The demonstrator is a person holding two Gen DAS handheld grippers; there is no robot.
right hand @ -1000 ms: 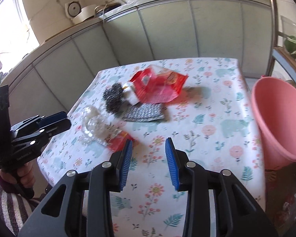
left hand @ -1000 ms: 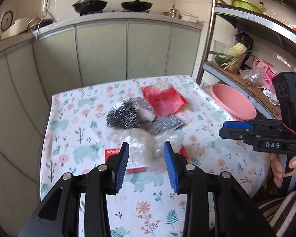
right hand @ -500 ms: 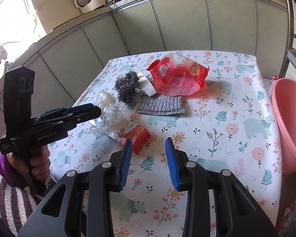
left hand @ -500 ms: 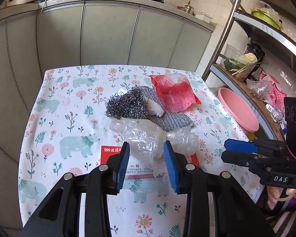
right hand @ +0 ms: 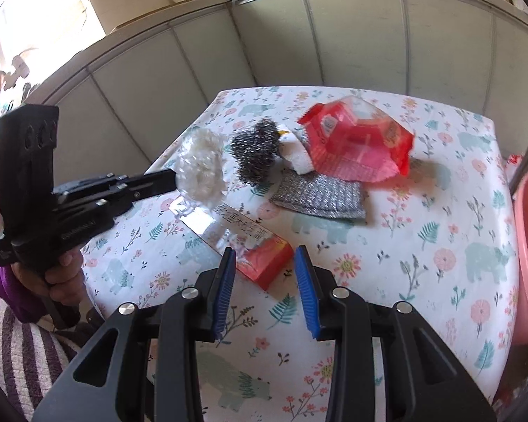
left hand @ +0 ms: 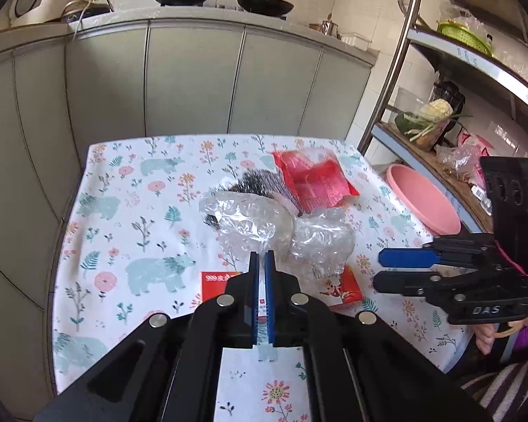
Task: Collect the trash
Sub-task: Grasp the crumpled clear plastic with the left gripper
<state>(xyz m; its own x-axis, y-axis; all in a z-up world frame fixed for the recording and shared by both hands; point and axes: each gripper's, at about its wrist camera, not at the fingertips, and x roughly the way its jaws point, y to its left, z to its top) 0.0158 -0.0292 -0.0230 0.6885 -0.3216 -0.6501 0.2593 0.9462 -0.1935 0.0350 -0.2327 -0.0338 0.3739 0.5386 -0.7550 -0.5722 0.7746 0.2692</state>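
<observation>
Since a second earlier, the left gripper (left hand: 260, 258) had gone from standing wide apart over the crumpled clear plastic wrap (left hand: 264, 225) to closing its jaws on the near edge of that wrap, with only a thin sliver of gap left between the blue pads. Seen from the right wrist view, the wrap (right hand: 201, 168) bunched up white at the tip of the left gripper (right hand: 170, 179), above the near left part of the floral surface (right hand: 440, 246).

The right gripper (right hand: 265, 281) had moved in over the red and white box (right hand: 260, 256), which had been farther ahead of it before. Its jaws were opening, roughly half spread, with the near red end of the box showing between the blue pads; whether they touched it could not be told. From the left wrist view, the right gripper (left hand: 401, 270) hung just beside the box (left hand: 341, 288), to its right.

Farther back on the surface lay a steel wool scrubber (right hand: 255, 147), a white sponge piece (right hand: 297, 151) touching it, a silver mesh cloth (right hand: 320, 197) and a red snack bag (right hand: 359, 144). A pink basin (left hand: 422, 200) stood off the right edge of the surface. A hand (right hand: 61, 277) in a purple sleeve gripped the left handle.
</observation>
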